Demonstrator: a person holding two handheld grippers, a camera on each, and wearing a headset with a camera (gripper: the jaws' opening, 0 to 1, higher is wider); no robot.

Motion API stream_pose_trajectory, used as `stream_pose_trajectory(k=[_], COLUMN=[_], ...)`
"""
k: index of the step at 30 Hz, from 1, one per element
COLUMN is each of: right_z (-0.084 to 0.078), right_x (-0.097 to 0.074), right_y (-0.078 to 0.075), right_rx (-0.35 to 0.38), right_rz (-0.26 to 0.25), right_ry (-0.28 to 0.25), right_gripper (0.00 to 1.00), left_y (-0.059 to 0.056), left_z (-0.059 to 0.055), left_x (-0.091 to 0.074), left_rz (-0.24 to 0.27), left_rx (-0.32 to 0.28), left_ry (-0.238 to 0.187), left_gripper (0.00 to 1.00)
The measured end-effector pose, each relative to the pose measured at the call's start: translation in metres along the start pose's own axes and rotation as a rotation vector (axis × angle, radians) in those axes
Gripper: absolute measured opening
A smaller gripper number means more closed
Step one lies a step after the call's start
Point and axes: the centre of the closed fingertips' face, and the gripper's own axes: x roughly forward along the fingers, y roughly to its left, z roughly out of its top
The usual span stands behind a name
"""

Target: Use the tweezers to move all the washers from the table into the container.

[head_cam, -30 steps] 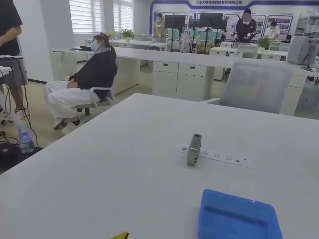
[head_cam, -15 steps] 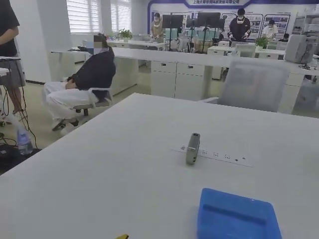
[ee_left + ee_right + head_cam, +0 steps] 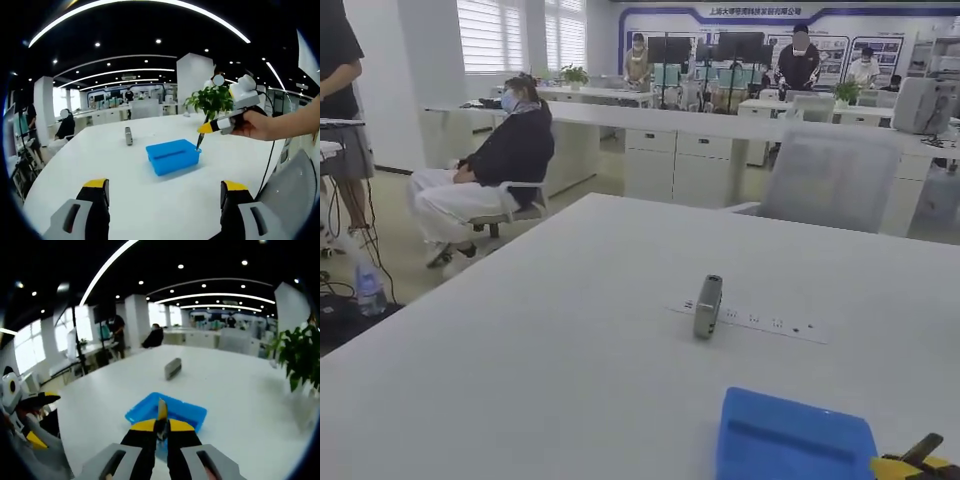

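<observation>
While left tongs point(image 3: 164, 184) gape empty, right tongs point(image 3: 161, 426) pinch tweezers point(image 3: 162, 411) over the container point(image 3: 191, 414).

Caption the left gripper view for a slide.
Right claw holds tweezers at the blue container's corner; left claw open over the table.

Bright, even light comes from ceiling strip lights point(image 3: 120, 70) high above the blue container point(image 3: 173, 156) and from windows point(image 3: 490, 35) far behind it, so the white table point(image 3: 570, 350) around it carries only faint, soft shadows. Both gripper views bow strongly away from the container toward their edges, and the right gripper view is slightly soft.
</observation>
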Motion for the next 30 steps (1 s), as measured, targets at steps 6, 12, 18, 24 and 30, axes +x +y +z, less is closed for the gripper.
stream_pose_trajectory(k=[6,12,18,24,30], right_z=[-0.001,-0.026,-0.039,-0.049,-0.052], right_x=[0.024,0.050,0.058,0.064,0.065], right_y=[-0.009,-0.017,-0.017,-0.016,-0.018], right_rx=[-0.029,-0.043,-0.035,-0.038,-0.029], right_rz=[-0.016,-0.028,-0.028,-0.029,-0.030], right_ry=[0.015,0.083,0.118,0.134,0.138], right_gripper=[0.04,0.04,0.04,0.04,0.04], left_y=[-0.001,-0.001,0.001,0.000,0.001], left_z=[-0.004,-0.009,-0.013,-0.015,-0.016], left_x=[0.001,0.003,0.004,0.004,0.004], left_rz=[-0.002,-0.003,0.007,0.006,0.007], left_rx=[0.010,0.016,0.028,0.031,0.034], left_ry=[0.019,0.047,0.071,0.081,0.091], left_gripper=[0.94,0.95,0.95,0.95,0.94])
